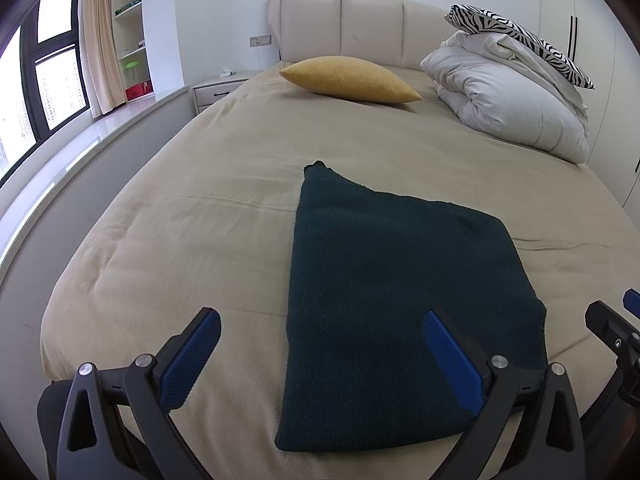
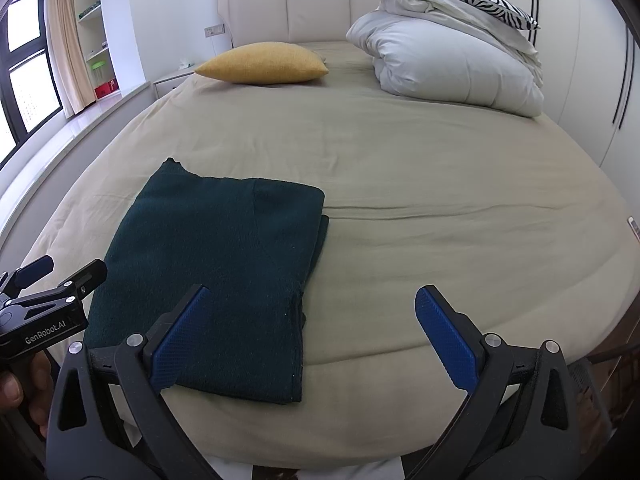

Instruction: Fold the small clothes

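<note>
A dark green knit garment [image 1: 392, 288] lies folded into a flat rectangle on the beige bed [image 1: 200, 216], near its foot. It also shows in the right wrist view [image 2: 216, 276]. My left gripper [image 1: 320, 316] is open and empty, held just above the garment's near left edge. My right gripper [image 2: 312, 292] is open and empty, over the garment's near right corner. The right gripper shows at the right edge of the left wrist view [image 1: 618, 312]. The left gripper shows at the left edge of the right wrist view [image 2: 64, 268].
A yellow pillow [image 1: 352, 80] lies by the headboard [image 1: 344, 24]. A white duvet [image 1: 508, 96] with a zebra-print pillow [image 1: 520, 36] is piled at the far right. A window ledge [image 1: 80, 140], shelves and nightstand [image 1: 220, 88] are left; wardrobe doors [image 2: 600, 60] are right.
</note>
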Demonstrator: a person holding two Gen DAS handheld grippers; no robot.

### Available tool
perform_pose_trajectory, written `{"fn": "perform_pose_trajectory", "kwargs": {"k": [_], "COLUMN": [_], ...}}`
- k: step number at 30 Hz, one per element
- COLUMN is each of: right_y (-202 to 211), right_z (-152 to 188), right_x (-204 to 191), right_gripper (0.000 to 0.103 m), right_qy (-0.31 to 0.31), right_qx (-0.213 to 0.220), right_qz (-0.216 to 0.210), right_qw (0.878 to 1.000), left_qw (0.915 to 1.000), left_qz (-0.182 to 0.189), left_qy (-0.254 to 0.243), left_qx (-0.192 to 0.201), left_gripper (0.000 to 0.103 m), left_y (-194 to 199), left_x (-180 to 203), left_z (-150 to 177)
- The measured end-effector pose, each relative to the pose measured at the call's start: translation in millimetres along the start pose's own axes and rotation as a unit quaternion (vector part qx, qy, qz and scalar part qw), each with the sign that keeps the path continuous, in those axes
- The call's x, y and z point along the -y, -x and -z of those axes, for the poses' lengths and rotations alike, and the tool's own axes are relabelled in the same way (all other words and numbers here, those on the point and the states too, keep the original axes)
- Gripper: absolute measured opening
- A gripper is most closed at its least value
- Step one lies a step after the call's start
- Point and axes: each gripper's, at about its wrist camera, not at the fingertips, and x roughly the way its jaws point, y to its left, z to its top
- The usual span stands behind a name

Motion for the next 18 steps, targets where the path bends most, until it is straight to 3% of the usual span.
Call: {"fn": "perform_pose_trajectory", "kwargs": {"k": [18], "right_y": [-2.5], "right_z": [2.8], "right_x": [-0.6], "right_gripper": [0.103], "right_qy": [0.001], "right_qx": [-0.003], "right_qz": [-0.001], "right_qw": [1.0], "left_qw": [1.0], "left_qz": [0.0], "left_qy": [0.0], "left_qx": [-0.001], "left_gripper": [0.103], "left_y": [0.0], "left_x": [-1.4], "left_z": [4.1]}}
